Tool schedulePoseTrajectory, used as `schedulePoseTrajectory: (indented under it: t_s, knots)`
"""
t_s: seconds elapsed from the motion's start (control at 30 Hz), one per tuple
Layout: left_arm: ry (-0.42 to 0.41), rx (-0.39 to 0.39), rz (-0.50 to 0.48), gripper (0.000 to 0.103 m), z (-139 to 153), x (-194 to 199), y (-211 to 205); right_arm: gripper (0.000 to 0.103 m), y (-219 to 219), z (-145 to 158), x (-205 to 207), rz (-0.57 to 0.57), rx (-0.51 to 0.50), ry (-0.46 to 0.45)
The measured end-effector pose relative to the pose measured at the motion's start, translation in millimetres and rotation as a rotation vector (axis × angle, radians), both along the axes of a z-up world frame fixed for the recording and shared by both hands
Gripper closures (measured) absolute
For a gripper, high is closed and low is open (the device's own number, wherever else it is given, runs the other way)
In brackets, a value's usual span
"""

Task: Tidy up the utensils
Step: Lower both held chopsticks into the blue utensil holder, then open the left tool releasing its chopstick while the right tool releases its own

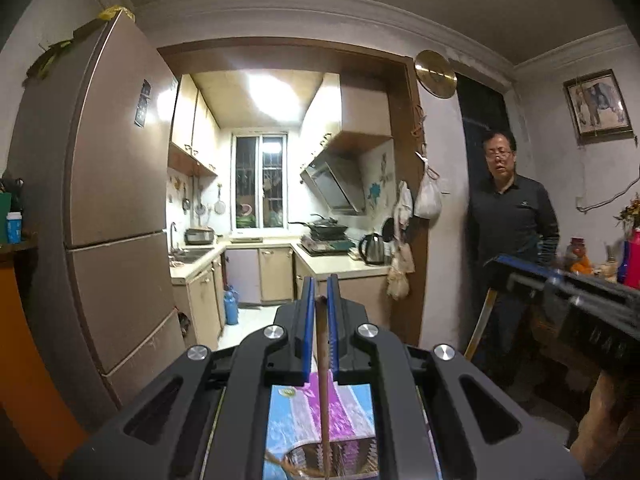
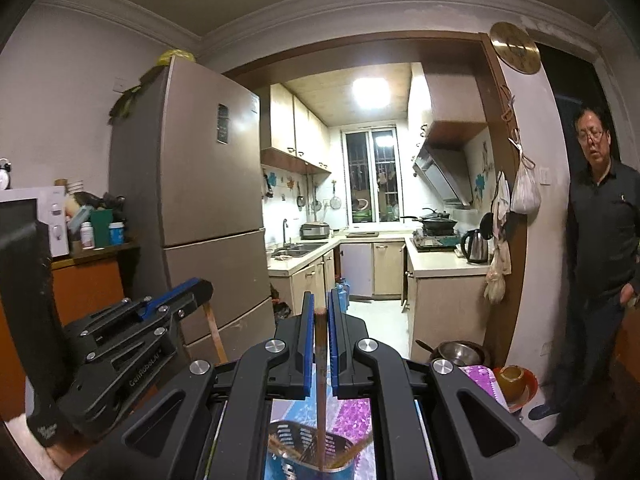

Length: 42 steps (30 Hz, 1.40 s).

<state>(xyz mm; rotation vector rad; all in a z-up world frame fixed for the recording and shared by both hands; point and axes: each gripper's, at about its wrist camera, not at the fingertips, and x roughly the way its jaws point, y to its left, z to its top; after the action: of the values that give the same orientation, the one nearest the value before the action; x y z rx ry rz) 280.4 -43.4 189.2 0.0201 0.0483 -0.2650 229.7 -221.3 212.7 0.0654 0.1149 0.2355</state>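
My left gripper [image 1: 321, 298] is shut on a brown wooden chopstick [image 1: 323, 360] that hangs straight down toward a slotted utensil holder [image 1: 344, 460] on a blue and purple cloth. My right gripper [image 2: 320, 310] is shut on another wooden chopstick [image 2: 320, 380], its lower end inside the dark slotted utensil holder [image 2: 296, 440], which holds other sticks. The right gripper shows at the right of the left wrist view [image 1: 560, 292], the left gripper at the left of the right wrist view [image 2: 132, 328]; each holds its stick upright.
A brown fridge [image 2: 208, 200] stands left of the kitchen doorway. A man [image 2: 600, 240] stands at the right by the wall. A metal bowl [image 2: 460, 354] and a small cup on a red plate [image 2: 514, 380] sit on the table's right side. A microwave [image 2: 36, 216] stands at left.
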Motion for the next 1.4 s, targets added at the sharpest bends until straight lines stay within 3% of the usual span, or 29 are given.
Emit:
schedulePoseTrajectory:
  t_s: [0.27,0.5,0.8,1.2,1.4]
  knots:
    - [0.015,-0.042,0.033,0.098,-24,36,6,0.095,1,-37,49,-0.036,0.063,0.063]
    - [0.081,-0.054,0.051,0.098,-56,60,10,0.095,6,-64,71,-0.054,0.073,0.113]
    - [0.119,-0.01,0.054,0.098,-73,72,1,0.095,21,-95,83,-0.051,0.052,0.181]
    - [0.162,-0.009,0.072,0.098,-77,68,11,0.095,25,-93,74,-0.036,0.027,0.199]
    - [0.145,-0.018,0.089,0.098,-69,52,21,0.095,11,-83,53,-0.04,0.03,0.189]
